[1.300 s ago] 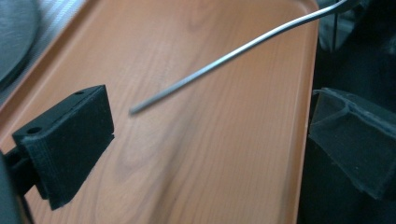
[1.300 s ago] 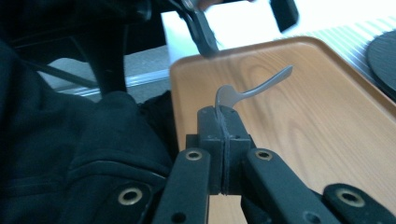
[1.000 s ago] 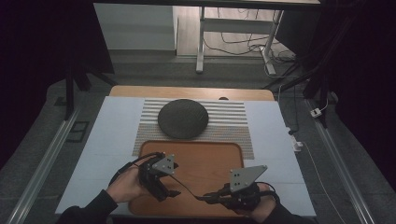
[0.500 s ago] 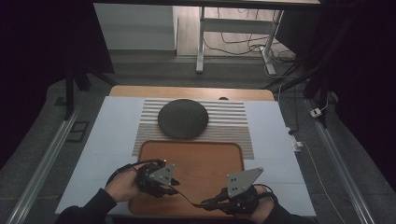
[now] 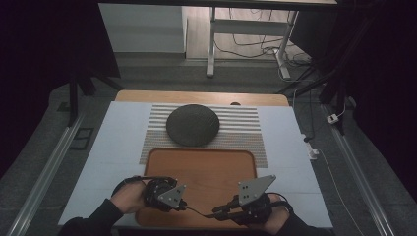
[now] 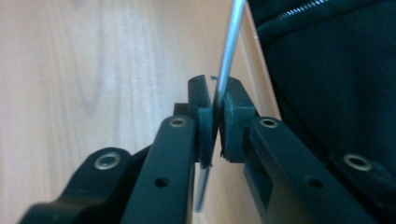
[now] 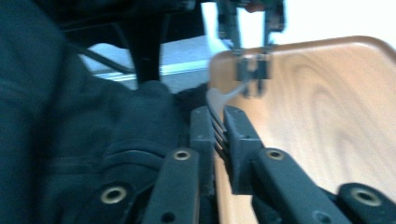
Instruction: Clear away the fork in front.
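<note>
The room is dark at both sides. A white-topped table [image 5: 118, 142] stands in the middle on a grey floor [image 5: 44, 152]. Beyond the table, light falls on a pale wall panel [image 5: 142, 29]. Right of that panel stands a white desk frame [image 5: 246, 29], with cables [image 5: 255, 46] on the floor under it. Metal rails [image 5: 44, 182] run along the floor on each side of the table. A white plug [image 5: 333, 118] lies right of the table.
</note>
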A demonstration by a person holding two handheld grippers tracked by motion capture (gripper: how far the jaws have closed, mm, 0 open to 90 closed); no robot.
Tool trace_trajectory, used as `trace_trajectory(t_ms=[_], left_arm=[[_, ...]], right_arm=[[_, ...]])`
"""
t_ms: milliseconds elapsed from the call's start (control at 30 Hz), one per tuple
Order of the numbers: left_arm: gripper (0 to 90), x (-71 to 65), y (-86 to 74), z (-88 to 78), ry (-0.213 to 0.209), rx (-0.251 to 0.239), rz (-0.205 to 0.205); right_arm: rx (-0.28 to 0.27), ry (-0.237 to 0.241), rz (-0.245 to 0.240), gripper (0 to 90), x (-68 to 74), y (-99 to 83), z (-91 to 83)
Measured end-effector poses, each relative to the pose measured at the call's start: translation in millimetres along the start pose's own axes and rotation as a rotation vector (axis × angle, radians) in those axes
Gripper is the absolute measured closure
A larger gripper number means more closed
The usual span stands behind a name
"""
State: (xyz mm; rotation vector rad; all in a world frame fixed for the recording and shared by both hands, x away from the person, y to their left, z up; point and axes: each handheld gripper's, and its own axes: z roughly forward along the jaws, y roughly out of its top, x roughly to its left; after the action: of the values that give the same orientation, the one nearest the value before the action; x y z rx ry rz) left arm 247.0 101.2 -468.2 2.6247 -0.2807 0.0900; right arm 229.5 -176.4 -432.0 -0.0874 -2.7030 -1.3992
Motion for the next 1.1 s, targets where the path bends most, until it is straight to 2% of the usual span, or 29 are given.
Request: trace_trajectory(t_ms=[67, 100, 167, 200, 233, 267, 300, 367, 400, 433, 467, 500, 533, 567, 600, 733, 833, 900, 1033, 1100], left_arm=[[85.6, 0.4, -0.2, 0.4, -0.011, -0.006, -0.026], [85.7, 1.0, -0.6, 0.0, -0.011, -0.015, -0.049], [85.7, 3.2, -1.2, -2.9, -0.021, -0.039, -0.114], [85.7, 3.1, -1.3, -3.4, -0.022, -0.054, -0.160], [85.7, 4.2, -2.0, -5.0, -0.026, -0.059, -0.187], [85.7, 4.5, -3.0, -6.5, -0.028, -0.066, -0.206], [85.7, 4.5, -3.0, -6.5, -0.028, -0.066, -0.206], [85.7, 3.3, -6.6, -10.6, -0.016, -0.079, -0.264], [85.7, 3.3, -6.6, -10.6, -0.016, -0.079, -0.264], [85.7, 2.3, -10.0, -13.3, 0.003, -0.082, -0.308], [85.7, 2.3, -10.0, -13.3, 0.003, -0.082, -0.308], [85.7, 2.3, -13.3, -15.8, 0.018, -0.076, -0.344], [85.7, 2.3, -13.3, -15.8, 0.018, -0.076, -0.344], [85.7, 1.5, -16.6, -17.7, 0.026, -0.077, -0.391], [85.7, 1.5, -16.6, -17.7, 0.026, -0.077, -0.391], [85.7, -1.8, -22.1, -20.2, 0.031, -0.078, -0.470], [85.7, -4.2, -25.4, -22.0, 0.033, -0.074, -0.528], [85.7, -5.7, -28.1, -23.2, 0.034, -0.076, -0.573], [85.6, -8.6, -35.9, -25.4, 0.050, -0.087, -0.673], [85.6, -10.2, -40.0, -25.8, 0.060, -0.092, -0.728]], right_arm=[[0.006, -0.047, 0.017, 73.4, -2.6, -1.0, -0.2], [0.012, -0.095, 0.033, 67.0, -4.1, -1.1, 0.8], [0.014, -0.129, 0.034, 61.0, -4.7, -1.0, 1.8], [0.011, -0.154, 0.033, 57.0, -4.7, -0.8, 1.9], [0.009, -0.184, 0.037, 52.9, -4.7, -0.5, 1.5], [0.006, -0.209, 0.037, 49.5, -5.2, -0.4, 0.5], [-0.001, -0.239, 0.046, 46.2, -5.2, -0.4, -0.8], [-0.001, -0.307, 0.071, 41.0, -6.7, -1.0, -4.6], [0.000, -0.323, 0.081, 38.6, -7.5, -1.8, -5.7], [0.002, -0.346, 0.102, 36.7, -8.8, -3.2, -7.2], [0.011, -0.365, 0.115, 34.2, -9.9, -4.3, -8.5], [0.019, -0.377, 0.131, 31.4, -10.8, -5.6, -9.4], [0.023, -0.393, 0.145, 29.4, -11.4, -6.9, -10.4], [0.030, -0.410, 0.155, 27.3, -11.7, -8.1, -11.7], [0.033, -0.424, 0.164, 25.4, -11.6, -9.2, -12.7], [0.057, -0.478, 0.188, 20.4, -9.5, -14.3, -17.8], [0.053, -0.496, 0.204, 18.0, -8.6, -17.9, -20.8], [0.064, -0.538, 0.225, 13.4, -6.0, -23.8, -25.2], [0.063, -0.574, 0.243, 9.6, -2.5, -29.7, -30.2], [0.062, -0.601, 0.268, 6.0, 0.4, -35.1, -35.6]])
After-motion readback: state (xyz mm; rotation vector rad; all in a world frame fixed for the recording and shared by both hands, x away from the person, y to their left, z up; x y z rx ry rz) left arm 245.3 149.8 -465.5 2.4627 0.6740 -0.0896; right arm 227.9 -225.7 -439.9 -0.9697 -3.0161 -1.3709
